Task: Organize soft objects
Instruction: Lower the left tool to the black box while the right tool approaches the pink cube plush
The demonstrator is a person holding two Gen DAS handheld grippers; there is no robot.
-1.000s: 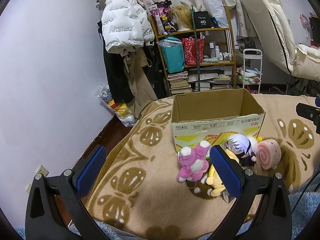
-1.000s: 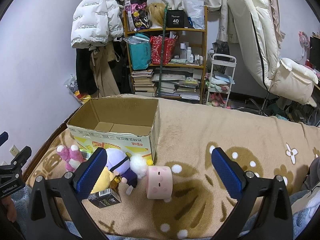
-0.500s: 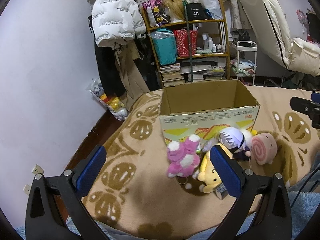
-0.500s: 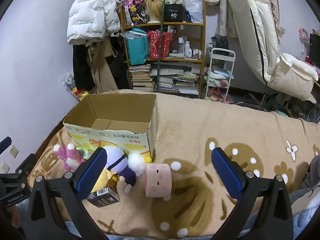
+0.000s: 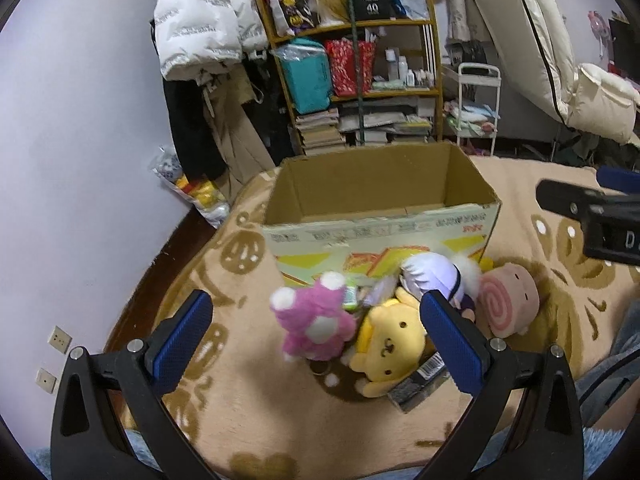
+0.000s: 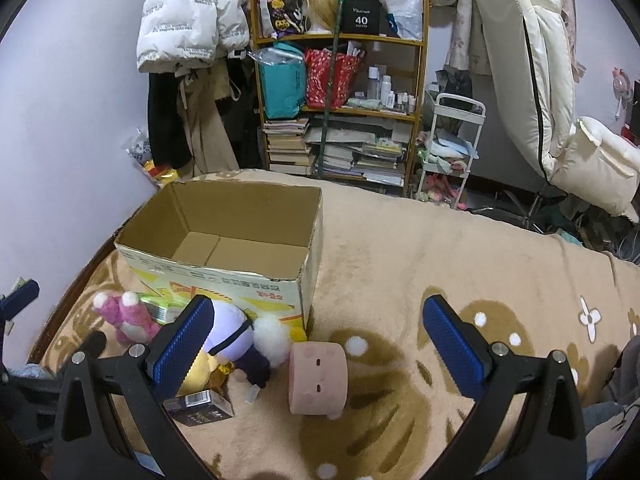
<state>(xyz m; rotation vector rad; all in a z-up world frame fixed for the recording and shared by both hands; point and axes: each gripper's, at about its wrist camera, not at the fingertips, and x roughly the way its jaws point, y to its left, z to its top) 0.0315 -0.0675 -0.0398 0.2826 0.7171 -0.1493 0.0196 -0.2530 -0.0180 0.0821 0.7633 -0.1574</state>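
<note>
Both jaws stand wide and hold nothing: the left gripper [image 5: 316,336] hovers over the pink plush [image 5: 314,322], the right gripper [image 6: 318,340] above the pink roll plush [image 6: 318,376]. Beside them lie the yellow plush [image 5: 390,346] and purple-haired doll [image 6: 236,338], all heaped against the cardboard box's [image 6: 224,280] front. Its floor looks bare, so I'd say sorting has hardly begun. Only the right view shows the box's bottom.
</note>
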